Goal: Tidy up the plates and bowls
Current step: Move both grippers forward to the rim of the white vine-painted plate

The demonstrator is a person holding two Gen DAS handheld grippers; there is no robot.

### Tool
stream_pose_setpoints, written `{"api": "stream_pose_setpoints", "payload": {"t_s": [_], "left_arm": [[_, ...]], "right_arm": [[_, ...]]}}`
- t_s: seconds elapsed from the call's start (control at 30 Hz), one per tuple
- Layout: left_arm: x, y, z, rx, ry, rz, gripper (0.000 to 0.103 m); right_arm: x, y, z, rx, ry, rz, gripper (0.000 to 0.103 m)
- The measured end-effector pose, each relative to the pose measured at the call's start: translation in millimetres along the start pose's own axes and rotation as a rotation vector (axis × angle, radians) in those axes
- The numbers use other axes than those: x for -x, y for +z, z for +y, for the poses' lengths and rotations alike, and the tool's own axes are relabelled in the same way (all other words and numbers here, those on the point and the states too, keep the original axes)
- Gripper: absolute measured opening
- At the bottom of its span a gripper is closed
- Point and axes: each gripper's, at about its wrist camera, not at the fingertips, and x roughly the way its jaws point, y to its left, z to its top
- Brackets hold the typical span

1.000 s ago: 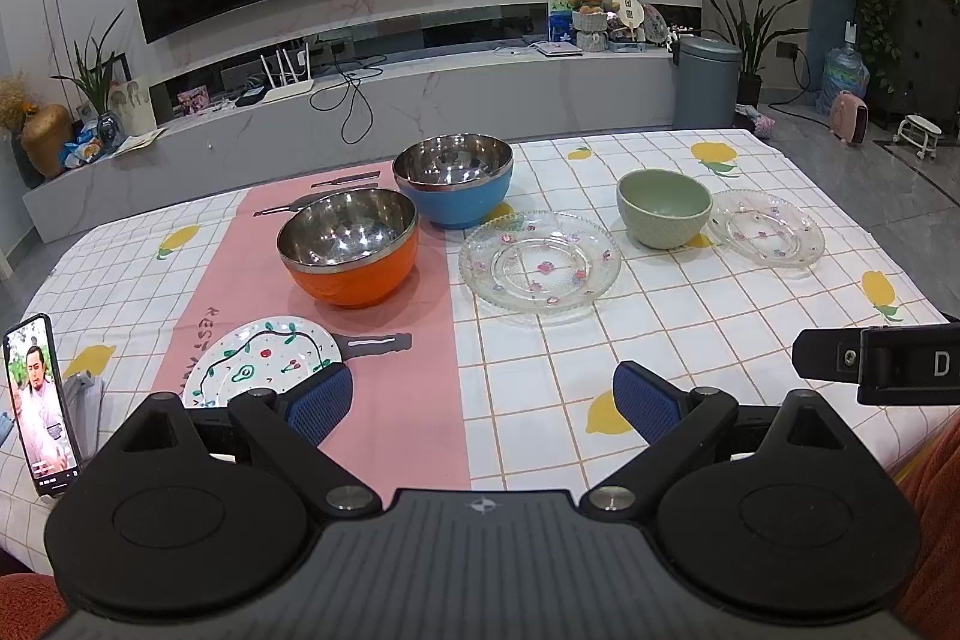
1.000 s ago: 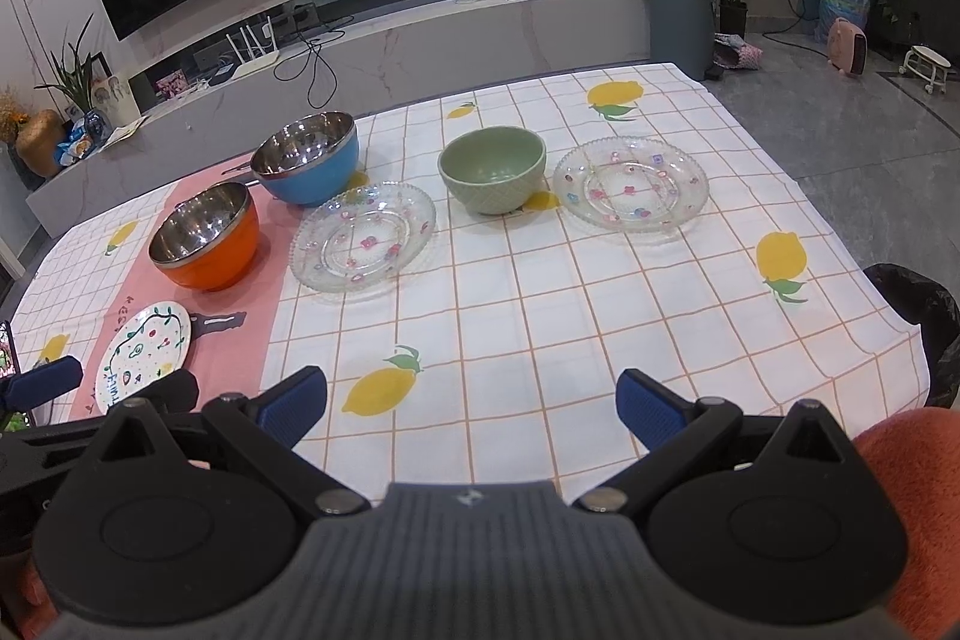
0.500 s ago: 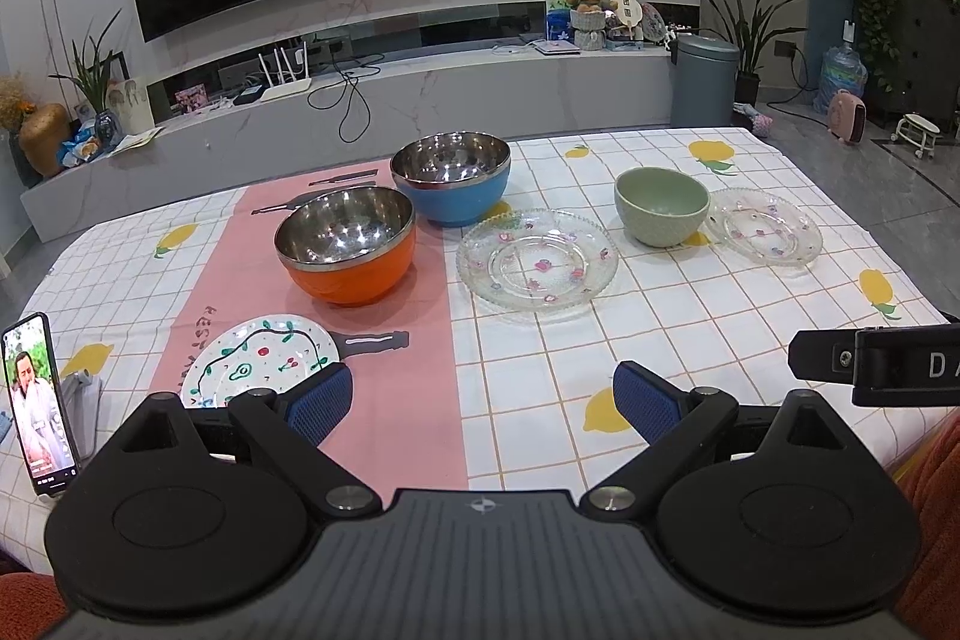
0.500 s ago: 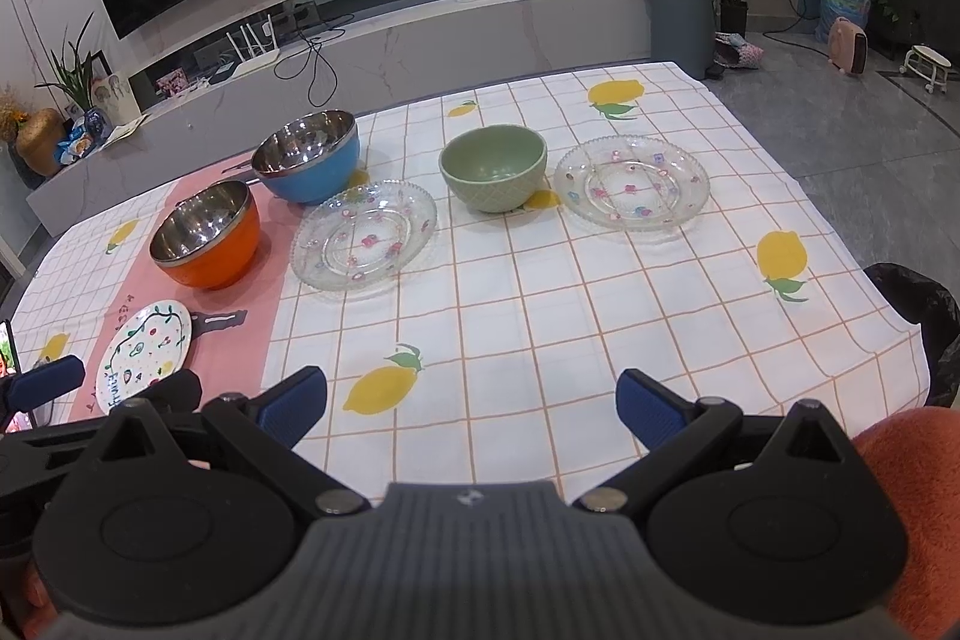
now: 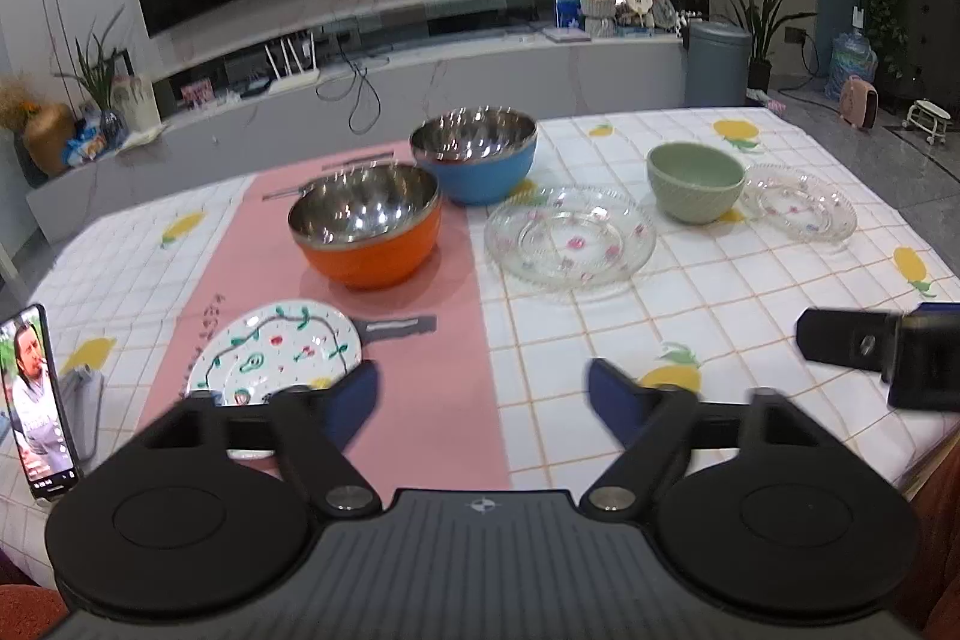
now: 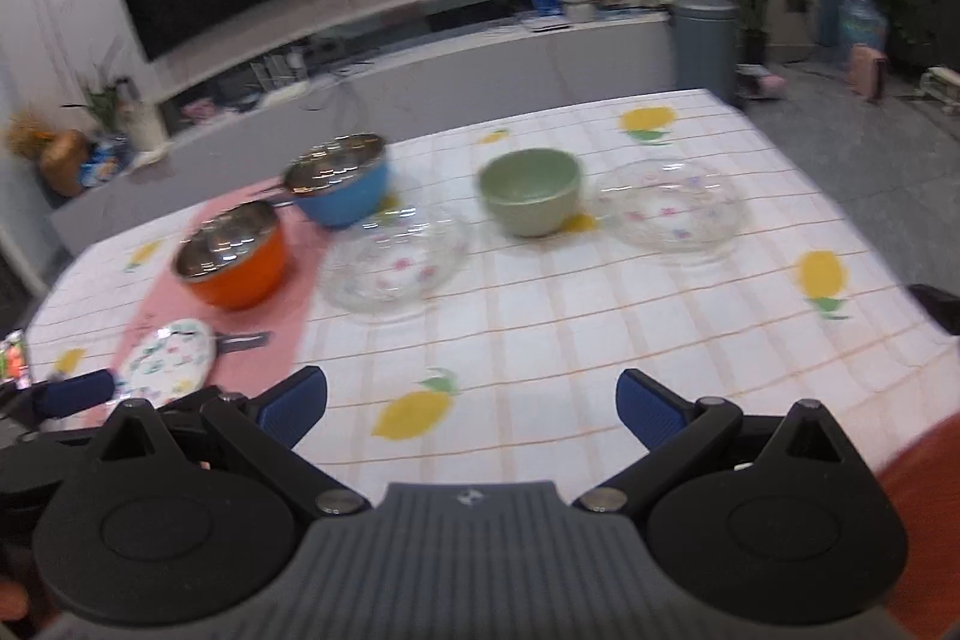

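On the table stand an orange steel bowl (image 5: 366, 226) (image 6: 231, 253), a blue steel bowl (image 5: 474, 154) (image 6: 339, 181) behind it, a green bowl (image 5: 696, 181) (image 6: 531, 190), a large glass plate (image 5: 570, 238) (image 6: 393, 259), a second glass plate (image 5: 801, 208) (image 6: 675, 211) at the right, and a small painted plate (image 5: 276, 355) (image 6: 168, 355) at the near left. My left gripper (image 5: 483, 397) is open and empty over the near edge, its left finger beside the painted plate. My right gripper (image 6: 471, 403) is open and empty above the near cloth.
A phone (image 5: 39, 400) stands on a holder at the near left edge. Two utensils (image 5: 360, 157) lie behind the orange bowl on the pink runner (image 5: 432, 292). The table's right edge (image 6: 888, 268) drops to the floor. A TV wall and a low cabinet lie beyond.
Both grippers have moved forward over the table, and the dishes look nearer. The right wrist view is blurred by motion. The jaws stay open and no dish has moved.
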Motion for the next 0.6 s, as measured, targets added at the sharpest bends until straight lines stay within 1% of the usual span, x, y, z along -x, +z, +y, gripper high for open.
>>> {"api": "stream_pose_setpoints", "payload": {"t_s": [0.03, 0.07, 0.13, 0.17, 0.2, 0.23, 0.27, 0.3, 0.33, 0.37, 0.43, 0.5, 0.53, 0.6], "left_arm": [[-3.2, -0.3, 6.0, 0.015, -0.032, 0.011, 0.075], [-5.9, -0.4, 12.8, 0.04, -0.061, 0.023, 0.072], [-11.6, 1.0, 26.1, 0.072, -0.088, 0.045, 0.071], [-13.6, 2.6, 31.4, 0.071, -0.083, 0.05, 0.07], [-16.1, 5.0, 36.4, 0.062, -0.072, 0.051, 0.069], [-18.0, 7.9, 41.3, 0.051, -0.059, 0.049, 0.065], [-20.1, 11.1, 47.0, 0.04, -0.045, 0.046, 0.061], [-23.2, 14.3, 53.1, 0.036, -0.038, 0.044, 0.061], [-25.9, 17.8, 61.4, 0.045, -0.039, 0.04, 0.058], [-29.7, 21.2, 69.6, 0.057, -0.046, 0.036, 0.053], [-39.1, 27.3, 87.1, 0.072, -0.059, 0.04, 0.047], [-46.9, 31.9, 104.6, 0.087, -0.071, 0.02, 0.047], [-50.8, 34.3, 112.6, 0.092, -0.071, 0.017, 0.047], [-56.2, 38.2, 125.1, 0.089, -0.069, 0.0, 0.047]], "right_arm": [[-5.2, -1.0, 4.0, 0.011, 0.018, 0.011, 0.1], [-10.4, -1.8, 9.2, 0.024, 0.028, 0.019, 0.1], [-19.2, -2.7, 19.3, 0.056, 0.041, 0.026, 0.099], [-22.7, -2.5, 24.3, 0.074, 0.048, 0.025, 0.099], [-26.3, -1.5, 29.2, 0.091, 0.052, 0.023, 0.096], [-29.7, -0.2, 34.1, 0.107, 0.063, 0.018, 0.089], [-32.8, 1.0, 38.9, 0.122, 0.077, 0.016, 0.085], [-37.1, 2.2, 42.9, 0.134, 0.088, 0.019, 0.081], [-41.2, 3.1, 47.6, 0.144, 0.099, 0.019, 0.08], [-44.7, 3.2, 51.9, 0.151, 0.11, 0.013, 0.08], [-53.8, 3.4, 60.9, 0.171, 0.136, 0.0, 0.077], [-63.7, 4.3, 71.7, 0.191, 0.154, 0.005, 0.075], [-69.5, 5.8, 76.4, 0.188, 0.159, 0.015, 0.074], [-82.9, 10.1, 83.6, 0.161, 0.2, 0.052, 0.071]]}}
